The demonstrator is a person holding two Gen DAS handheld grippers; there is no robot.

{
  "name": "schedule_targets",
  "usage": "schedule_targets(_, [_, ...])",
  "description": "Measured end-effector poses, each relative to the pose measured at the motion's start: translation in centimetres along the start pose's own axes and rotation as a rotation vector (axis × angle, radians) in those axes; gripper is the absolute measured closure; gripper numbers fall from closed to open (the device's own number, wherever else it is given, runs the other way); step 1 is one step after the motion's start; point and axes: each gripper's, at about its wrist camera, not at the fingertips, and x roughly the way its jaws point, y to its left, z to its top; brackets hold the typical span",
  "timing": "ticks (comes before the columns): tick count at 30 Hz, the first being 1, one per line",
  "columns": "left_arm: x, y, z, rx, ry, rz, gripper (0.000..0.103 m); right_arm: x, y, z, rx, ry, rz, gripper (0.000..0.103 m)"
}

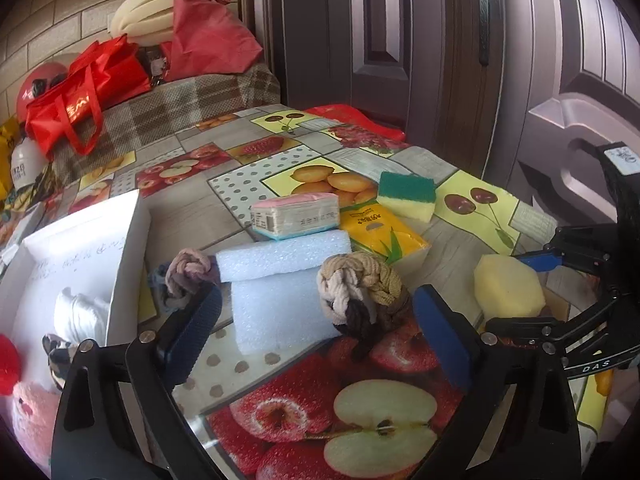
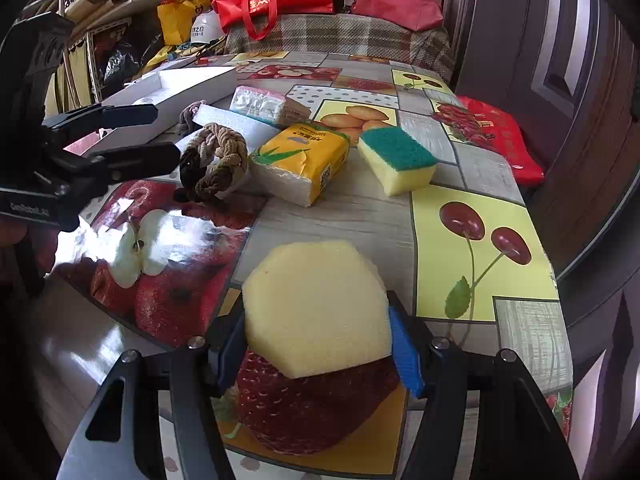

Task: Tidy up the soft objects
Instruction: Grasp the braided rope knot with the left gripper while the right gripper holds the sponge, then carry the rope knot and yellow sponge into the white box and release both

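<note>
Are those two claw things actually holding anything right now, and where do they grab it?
The right gripper pinches the pale yellow hexagonal sponge by its two opposite side edges. The left gripper is open, holding nothing.

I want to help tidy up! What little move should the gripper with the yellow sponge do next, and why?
Probably lift it a little. The right gripper is shut on the pale yellow six-sided sponge, just above the fruit-print tablecloth. The open white cardboard box sits across the table, so the sponge should clear the things between.
</note>
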Motion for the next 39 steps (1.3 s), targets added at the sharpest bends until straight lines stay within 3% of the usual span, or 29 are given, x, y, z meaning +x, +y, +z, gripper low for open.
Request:
schedule_targets(3, [1.9, -1.8, 0.8, 0.081, 0.038, 0.021, 0.009, 0.1, -0.1, 0.1, 0.002, 0.001, 0.0, 0.039])
schedule_targets(4, [2.5, -2.3, 1.0, 0.101, 0.056, 0.036, 0.016, 0.1, 0.0, 0.0, 0.0, 0.0, -0.003, 0.039])
schedule_targets(5, [3.1, -2.4, 0.9, 0.113, 0.083, 0.045, 0.03, 0.1, 0.0, 0.0, 0.0, 0.0, -0.004, 0.039])
schedule_targets(6, [3.5, -2.3, 0.9, 0.113, 0.101, 0.03, 0.063, 0.1, 0.0, 0.0, 0.0, -0.001, -0.004, 0.04])
schedule_targets(8, [2.5, -1.5, 0.7, 0.079, 0.057, -0.006, 0.069, 0.1, 0.1, 0.0, -0.002, -0.006, -0.005, 0.041])
schedule_targets(14, [-2.9, 0.2, -0.9, 0.025, -0.125, -0.04, 0.071, -1.9, 0.3, -0.1, 0.024, -0.118, -0.017, 0.046])
schedule_targets(18, [-5.7, 1.3, -2.3, 0.02, -0.186, 0.008, 0.071, -3.7, 1.1, 0.5, 0.089, -0.236, 0.012, 0.046])
schedule_targets(22, [-7.2, 3.5, -3.4, -0.041, -0.213, 0.036, 0.071, -4.2, 2.7, 1.9, 0.105, -0.32, 0.007, 0.045])
schedule_targets(28, [-8.8, 6.7, -4.6, -0.109, -0.238, 0.085, 0.071, -2.1, 5.1, 4.2, 0.128, -0.333, 0.038, 0.045])
schedule_targets(39, [-13.3, 16.0, -8.9, -0.271, -0.294, 0.296, 0.07, -0.1, 12.7, 7.0, 0.042, -0.399, 0.163, 0.045])
